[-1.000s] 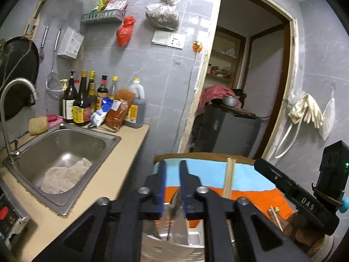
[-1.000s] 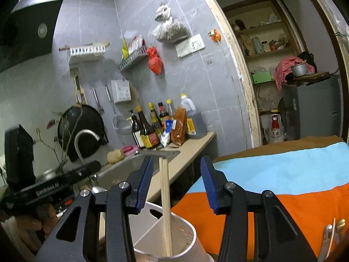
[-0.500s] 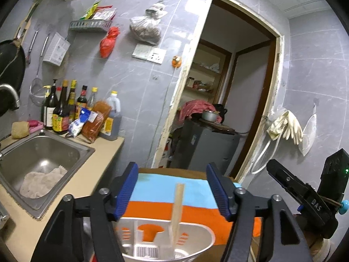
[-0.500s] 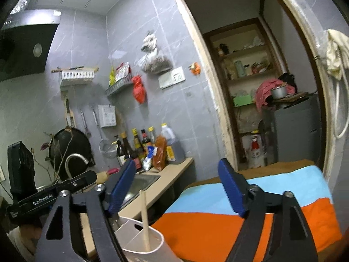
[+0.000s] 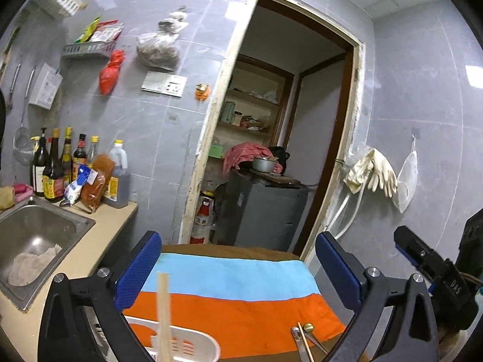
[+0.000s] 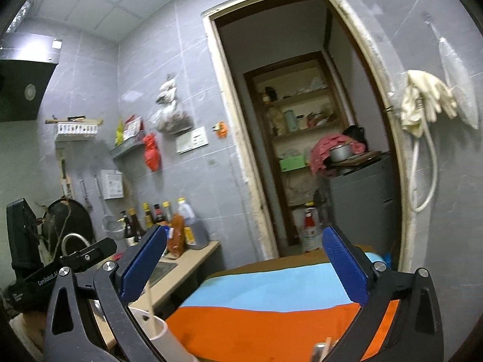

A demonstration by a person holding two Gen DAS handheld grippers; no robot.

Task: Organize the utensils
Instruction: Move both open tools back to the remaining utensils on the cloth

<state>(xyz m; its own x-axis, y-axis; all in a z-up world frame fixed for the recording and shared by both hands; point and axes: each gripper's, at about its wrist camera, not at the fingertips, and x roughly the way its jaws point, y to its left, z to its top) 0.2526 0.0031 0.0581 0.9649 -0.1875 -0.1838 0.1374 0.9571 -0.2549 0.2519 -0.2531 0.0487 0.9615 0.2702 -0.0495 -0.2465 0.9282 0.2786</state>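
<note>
- Two grippers in view, both with jaws opening wide, nothing between the pads.
- Left gripper [image 5: 238,274]: blue pads far apart, no contact with anything.
- Right gripper [image 6: 244,271]: same, pads spread, nothing held.
- White utensil holder [image 5: 193,344] at bottom edge of left view, below the left gripper; chopsticks [image 5: 164,316] stand upright in it, free of the pads.
- Right view shows the holder's rim [image 6: 157,325] low left with a pale stick rising from it.
- More utensils [image 5: 303,339] lie on the cloth at lower right, partly cut off.
- Striped cloth [image 5: 229,286], blue and orange, covers the table beyond.
- Sink [image 5: 36,235] and sauce bottles [image 5: 60,169] on the counter at left.
- Doorway [image 5: 271,135] and grey tiled wall farthest back.
</note>
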